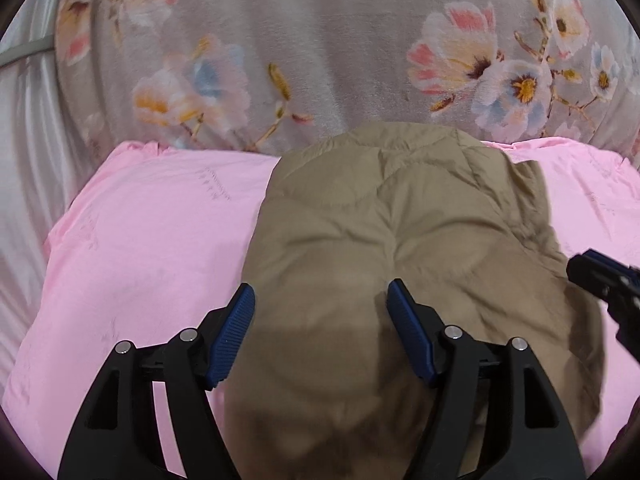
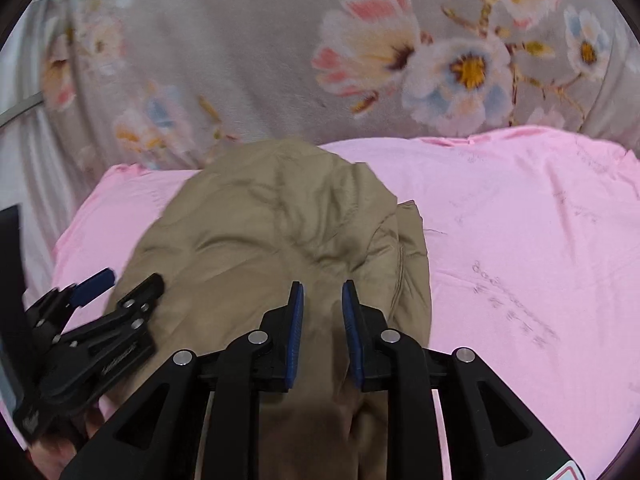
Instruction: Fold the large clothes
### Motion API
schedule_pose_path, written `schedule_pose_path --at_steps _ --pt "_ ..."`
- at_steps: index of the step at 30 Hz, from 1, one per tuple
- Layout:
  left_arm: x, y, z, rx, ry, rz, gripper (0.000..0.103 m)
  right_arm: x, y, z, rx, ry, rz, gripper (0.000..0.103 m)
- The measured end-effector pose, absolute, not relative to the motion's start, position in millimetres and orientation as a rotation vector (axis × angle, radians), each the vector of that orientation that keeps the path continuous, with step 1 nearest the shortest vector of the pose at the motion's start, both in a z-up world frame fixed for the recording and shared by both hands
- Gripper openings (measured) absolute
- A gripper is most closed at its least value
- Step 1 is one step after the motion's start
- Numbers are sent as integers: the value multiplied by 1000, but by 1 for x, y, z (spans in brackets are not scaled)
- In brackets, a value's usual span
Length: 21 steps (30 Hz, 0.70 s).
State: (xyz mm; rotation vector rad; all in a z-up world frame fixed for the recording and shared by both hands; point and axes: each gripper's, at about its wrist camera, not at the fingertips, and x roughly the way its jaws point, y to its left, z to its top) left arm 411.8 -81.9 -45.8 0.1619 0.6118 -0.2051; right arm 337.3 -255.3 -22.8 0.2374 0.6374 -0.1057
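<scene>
On the pink sheet (image 1: 140,240), below a grey flowered blanket (image 1: 320,40), lies a folded tan quilted jacket (image 1: 400,220); at the left, the left gripper (image 1: 321,300) hovers over its near edge, jaws wide apart and gripping nothing; further right, the right gripper (image 2: 322,300) hangs above the jacket's right side, jaws parted by a narrow gap with no cloth pinched between them.

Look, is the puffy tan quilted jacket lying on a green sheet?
No, the puffy tan quilted jacket lies on a pink sheet, with a grey flowered blanket behind it.
</scene>
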Motion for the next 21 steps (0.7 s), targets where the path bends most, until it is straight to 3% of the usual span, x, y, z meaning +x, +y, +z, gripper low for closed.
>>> schedule_pose_path --at_steps 6,21 --pt "379 -79 -50 156 681 -175 67 316 -239 -46 217 742 -101 21" --pt "376 -91 -83 207 638 -115 68 326 -242 -78 237 753 -104 21"
